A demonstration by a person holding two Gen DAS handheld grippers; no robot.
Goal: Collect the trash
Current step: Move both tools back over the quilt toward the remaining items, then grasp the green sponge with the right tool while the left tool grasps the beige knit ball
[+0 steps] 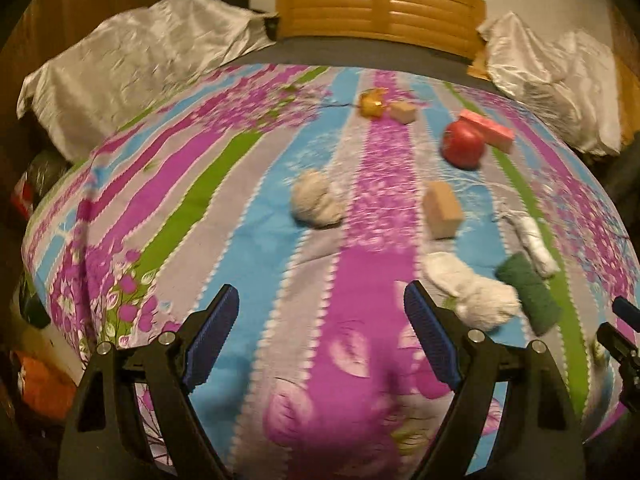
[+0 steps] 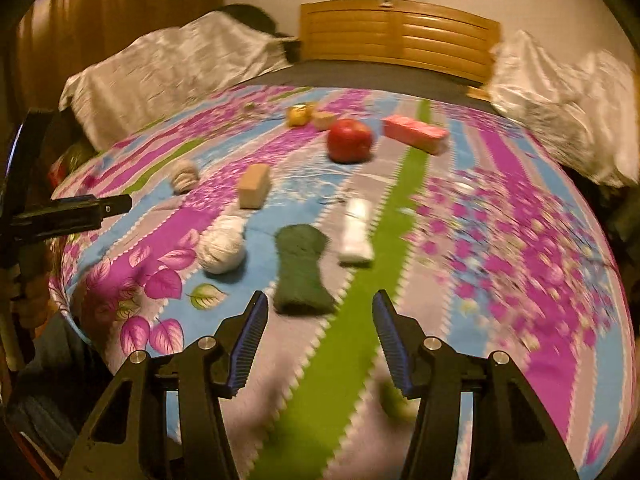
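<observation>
Loose items lie on a striped floral bedspread [image 1: 192, 200]. A white crumpled wad [image 1: 476, 292] lies just right of my open, empty left gripper [image 1: 320, 300]; it also shows in the right wrist view [image 2: 222, 246]. A dark green cloth piece [image 2: 300, 268] lies just ahead of my open, empty right gripper [image 2: 320, 308]. Beside it is a white rolled wrapper [image 2: 356, 232]. Farther off are a beige wad [image 1: 316, 200], a tan block [image 1: 442, 210], a red apple [image 1: 462, 144], a pink box [image 1: 490, 128] and a yellow crumpled wrapper [image 1: 372, 102].
A wooden headboard [image 1: 380, 8] stands at the far end. White satin-covered heaps sit at the back left [image 1: 132, 68] and back right [image 1: 552, 76]. The bed drops off at the left, with an orange bag [image 1: 44, 388] below. The left gripper's side shows in the right wrist view [image 2: 76, 210].
</observation>
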